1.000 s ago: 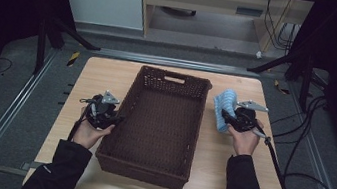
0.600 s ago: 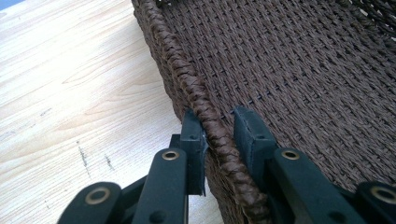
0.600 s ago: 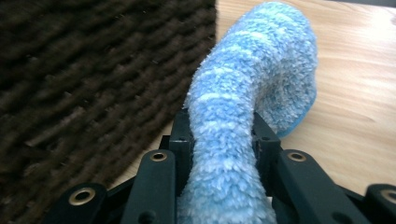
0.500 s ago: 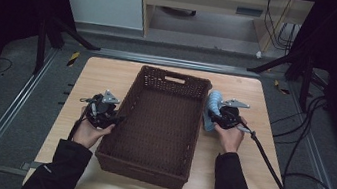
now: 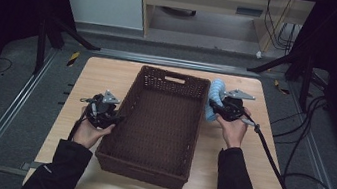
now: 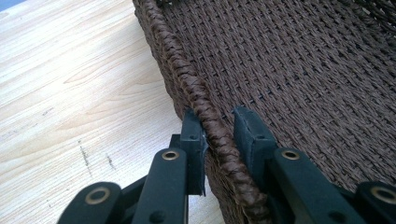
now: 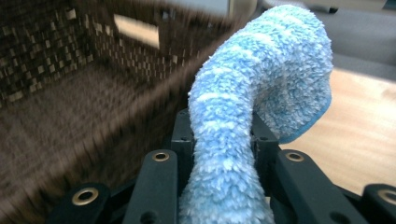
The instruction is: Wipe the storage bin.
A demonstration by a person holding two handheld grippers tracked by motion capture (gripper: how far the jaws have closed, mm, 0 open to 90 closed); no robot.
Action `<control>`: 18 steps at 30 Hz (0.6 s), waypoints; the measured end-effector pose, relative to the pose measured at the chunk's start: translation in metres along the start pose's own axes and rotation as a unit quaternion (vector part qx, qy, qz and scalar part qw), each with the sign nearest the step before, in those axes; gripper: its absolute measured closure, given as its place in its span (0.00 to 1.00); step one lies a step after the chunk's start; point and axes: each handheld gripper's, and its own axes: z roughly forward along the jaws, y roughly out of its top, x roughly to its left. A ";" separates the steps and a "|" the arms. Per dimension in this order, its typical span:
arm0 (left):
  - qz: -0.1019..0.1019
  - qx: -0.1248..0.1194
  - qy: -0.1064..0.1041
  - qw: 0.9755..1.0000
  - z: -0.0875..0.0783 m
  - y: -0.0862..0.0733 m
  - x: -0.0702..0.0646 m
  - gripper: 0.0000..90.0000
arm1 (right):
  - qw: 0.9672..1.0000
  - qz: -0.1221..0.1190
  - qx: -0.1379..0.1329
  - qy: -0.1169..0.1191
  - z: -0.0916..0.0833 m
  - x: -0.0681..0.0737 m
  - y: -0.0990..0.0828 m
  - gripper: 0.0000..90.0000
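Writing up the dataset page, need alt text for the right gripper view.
A fluffy light-blue cloth is pinched between the two black jaws of the right claw and arches up and over in front of the camera. Behind it to the left is a blurred dark brown woven basket; pale wooden table shows at right.

fluffy blue cloth (image 7: pixel 261 93); rough woven wicker basket (image 6: pixel 299 70); matt pale wood table (image 6: pixel 70 93).
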 end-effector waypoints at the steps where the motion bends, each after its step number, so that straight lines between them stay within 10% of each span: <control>1: 0.000 0.000 0.000 1.000 0.000 0.000 0.000 0.82 | 1.000 -0.003 0.009 0.002 0.003 0.001 -0.005 0.78; 8: 0.000 0.000 0.003 1.000 0.001 0.001 0.000 0.82 | 0.997 -0.021 0.076 -0.017 0.019 -0.004 -0.036 0.78; 18: -0.001 -0.001 0.008 1.000 0.002 0.002 -0.001 0.82 | 0.999 -0.031 0.006 0.010 -0.008 0.005 -0.001 0.79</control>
